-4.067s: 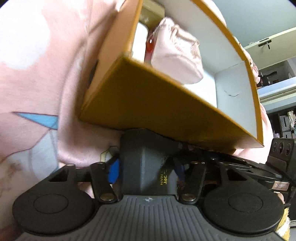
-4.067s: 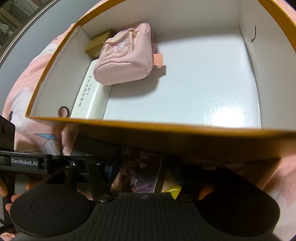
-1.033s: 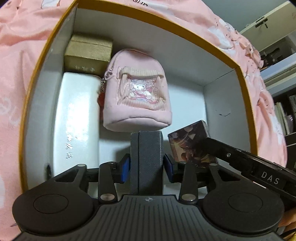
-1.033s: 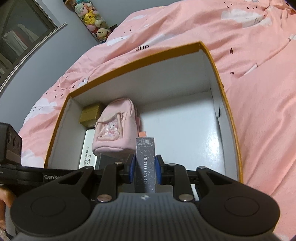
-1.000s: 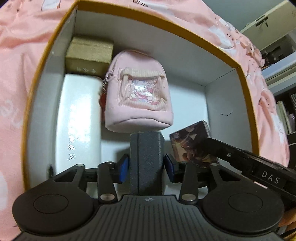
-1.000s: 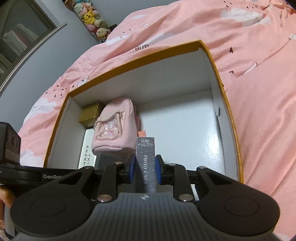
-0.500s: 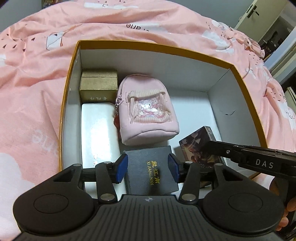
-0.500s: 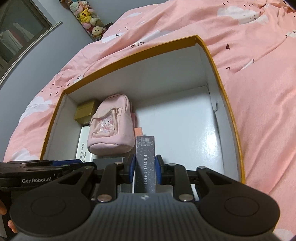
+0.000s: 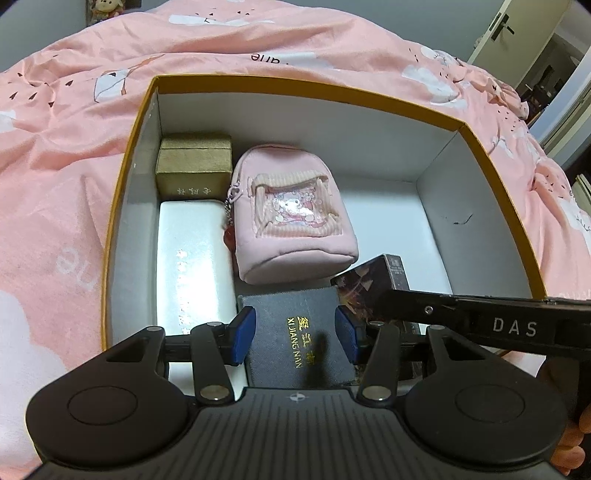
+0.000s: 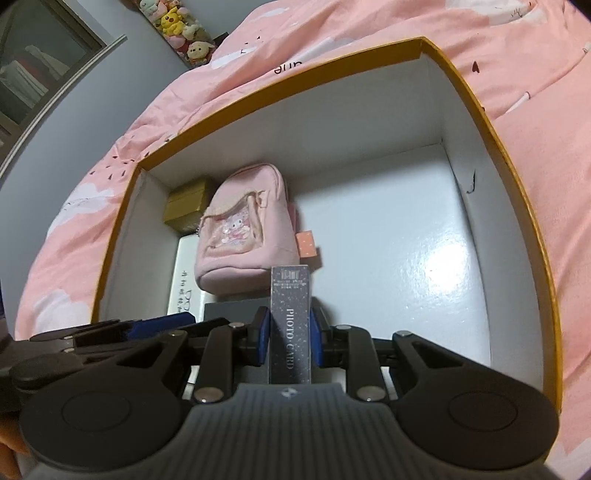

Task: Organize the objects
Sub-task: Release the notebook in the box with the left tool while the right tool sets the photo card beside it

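Note:
An orange-rimmed box with a white inside lies on a pink bedspread. In it are a gold box, a white case and a pink mini backpack. My left gripper is open, its blue pads on either side of a dark grey case with gold lettering lying flat on the box floor. My right gripper is shut on a dark photo card box, held on edge beside the grey case.
The box floor to the right is bare white. The pink bedspread surrounds the box. A shelf with plush toys and a window are at the back left. A door stands at the far right.
The left gripper's jaws have opened and let go of the grey case, which now lies flat in the box. Both grippers have drawn back and up. The right gripper still holds the photo card box.

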